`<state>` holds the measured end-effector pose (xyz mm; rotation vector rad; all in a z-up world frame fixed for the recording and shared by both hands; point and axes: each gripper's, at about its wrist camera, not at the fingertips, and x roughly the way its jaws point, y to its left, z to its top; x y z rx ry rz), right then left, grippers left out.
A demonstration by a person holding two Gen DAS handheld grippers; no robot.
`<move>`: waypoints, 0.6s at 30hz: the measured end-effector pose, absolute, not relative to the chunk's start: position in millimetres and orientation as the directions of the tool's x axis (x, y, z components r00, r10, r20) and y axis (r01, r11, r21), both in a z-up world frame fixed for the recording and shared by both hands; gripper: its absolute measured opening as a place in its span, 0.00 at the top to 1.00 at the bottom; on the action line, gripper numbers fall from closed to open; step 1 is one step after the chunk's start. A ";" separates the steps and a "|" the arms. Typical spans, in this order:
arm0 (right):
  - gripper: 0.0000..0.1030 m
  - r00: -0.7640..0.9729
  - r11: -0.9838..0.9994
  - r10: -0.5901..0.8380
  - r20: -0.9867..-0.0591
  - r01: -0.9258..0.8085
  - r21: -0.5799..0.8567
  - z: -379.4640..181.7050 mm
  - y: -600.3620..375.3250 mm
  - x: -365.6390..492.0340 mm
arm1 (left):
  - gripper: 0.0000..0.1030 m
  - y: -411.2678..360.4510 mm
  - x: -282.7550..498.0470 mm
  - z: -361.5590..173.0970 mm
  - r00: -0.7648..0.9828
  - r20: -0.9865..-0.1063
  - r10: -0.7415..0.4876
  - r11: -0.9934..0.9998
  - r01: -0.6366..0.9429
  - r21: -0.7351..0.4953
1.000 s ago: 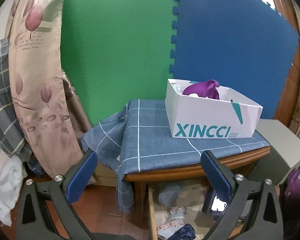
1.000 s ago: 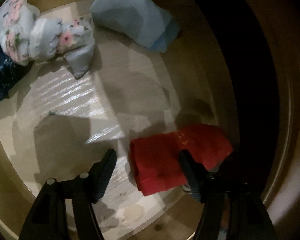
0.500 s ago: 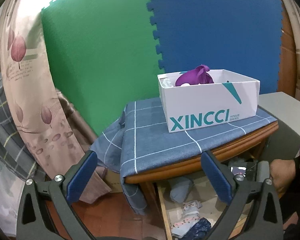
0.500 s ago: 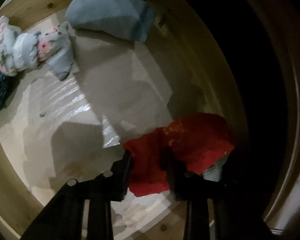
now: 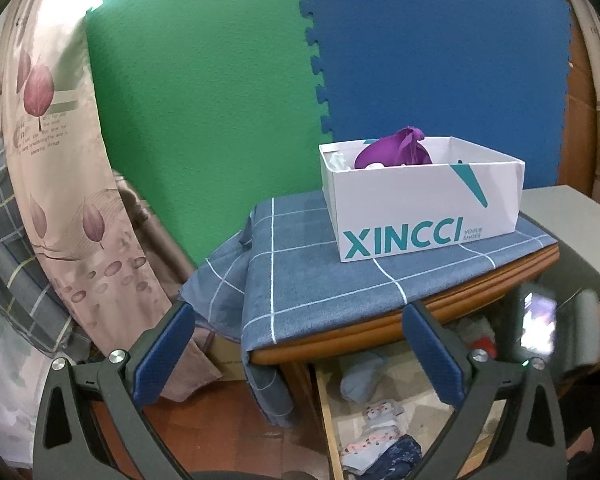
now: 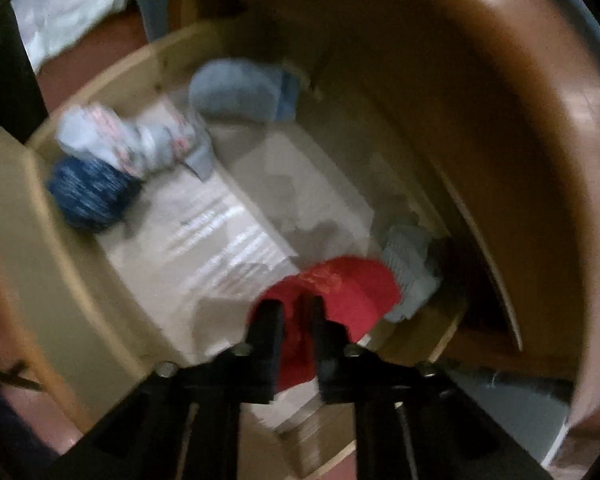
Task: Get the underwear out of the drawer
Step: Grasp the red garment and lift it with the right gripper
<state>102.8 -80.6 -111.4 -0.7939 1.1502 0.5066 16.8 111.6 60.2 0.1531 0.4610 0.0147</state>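
From the left wrist, we keep the left gripper (image 5: pixel 298 354) idle, its jaws wide and empty, aimed at the shoebox (image 5: pixel 422 196) on the table; from the right wrist, the right gripper (image 6: pixel 296 320) points steeply down into the drawer (image 6: pixel 72 276), jaws closing on the red underwear (image 6: pixel 340 284) near its right end; we should lift it straight clear of the tabletop edge.

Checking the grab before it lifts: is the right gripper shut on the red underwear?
Yes: right gripper jaws closing, pinching the red underwear.
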 end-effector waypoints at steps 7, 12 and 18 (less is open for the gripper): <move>0.98 0.260 0.773 0.146 -0.955 -0.632 -0.053 -84.8 -115.4 98.2 | 0.00 106.2 16.6 58.3 0.895 -0.441 0.066 0.984 0.015 0.178; 0.98 0.218 0.834 0.272 -0.937 -0.539 0.117 -75.7 -145.2 84.7 | 0.00 105.3 17.4 57.8 0.894 -0.441 0.074 0.983 0.010 0.185; 0.98 0.218 0.862 0.348 -0.912 -0.456 0.221 -75.6 -168.0 84.3 | 0.00 103.2 16.5 57.0 0.896 -0.437 0.083 0.979 0.009 0.205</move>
